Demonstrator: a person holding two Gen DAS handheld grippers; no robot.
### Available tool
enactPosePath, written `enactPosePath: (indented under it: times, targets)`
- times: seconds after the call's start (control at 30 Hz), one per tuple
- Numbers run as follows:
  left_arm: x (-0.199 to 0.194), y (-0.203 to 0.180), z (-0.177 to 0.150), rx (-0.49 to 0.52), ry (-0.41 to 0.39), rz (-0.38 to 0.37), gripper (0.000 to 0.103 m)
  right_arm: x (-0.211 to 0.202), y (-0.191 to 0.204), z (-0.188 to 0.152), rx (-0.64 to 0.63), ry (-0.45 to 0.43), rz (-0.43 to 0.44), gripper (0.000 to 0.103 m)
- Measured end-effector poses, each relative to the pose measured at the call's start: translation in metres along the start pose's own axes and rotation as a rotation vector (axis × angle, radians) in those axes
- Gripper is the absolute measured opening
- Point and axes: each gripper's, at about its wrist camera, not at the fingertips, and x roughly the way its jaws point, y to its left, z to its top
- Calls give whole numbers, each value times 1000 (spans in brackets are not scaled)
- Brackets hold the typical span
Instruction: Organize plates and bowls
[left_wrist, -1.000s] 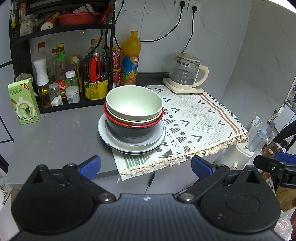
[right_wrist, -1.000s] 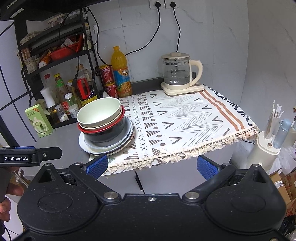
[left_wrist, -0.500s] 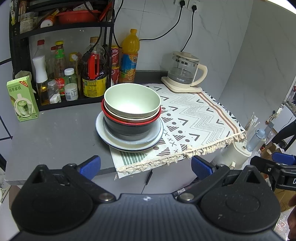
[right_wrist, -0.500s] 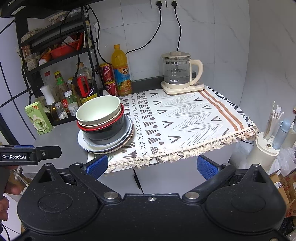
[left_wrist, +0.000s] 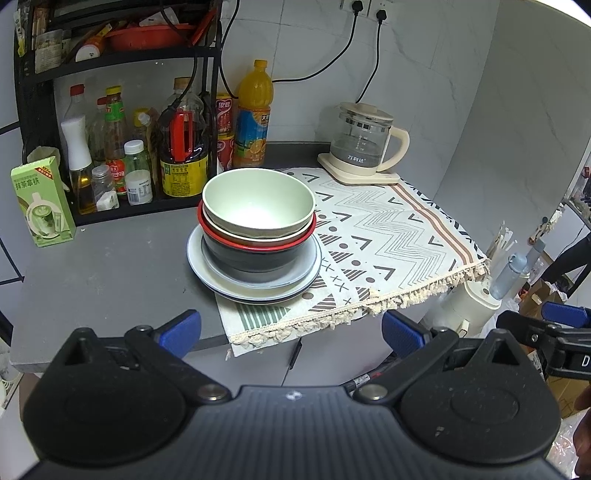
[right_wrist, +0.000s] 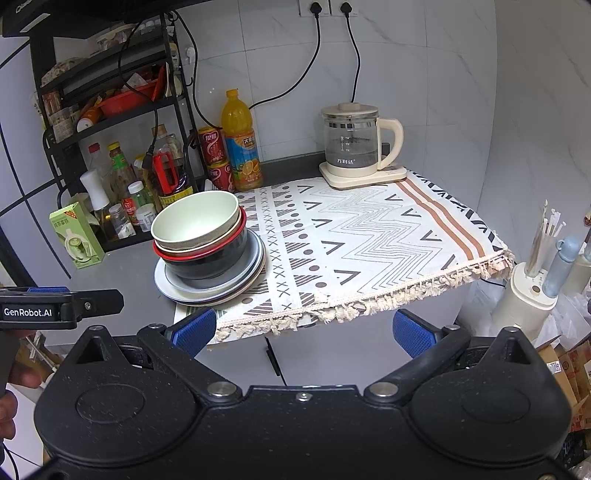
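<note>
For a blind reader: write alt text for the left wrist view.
A stack of bowls on plates sits on a grey counter, partly on a patterned cloth. The open left gripper is short of it, empty. Behind: bottles and a kettle.

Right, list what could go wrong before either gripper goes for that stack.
1. The green bowl sits nested in the red-rimmed bowl; lifting it may drag that one along.
2. The plates lie half on the patterned cloth, half on the grey counter, so the stack may rock.
3. Both grippers, left and right, are open; a wide swing could hit the bottles.
</note>
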Motion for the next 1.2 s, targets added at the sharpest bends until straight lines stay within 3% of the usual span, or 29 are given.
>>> enactPosePath:
  times: [1.2]
  targets:
    - [-1, -12, 4, 24, 10, -22, 103, -9, -9, -1, -1, -9, -21, 103]
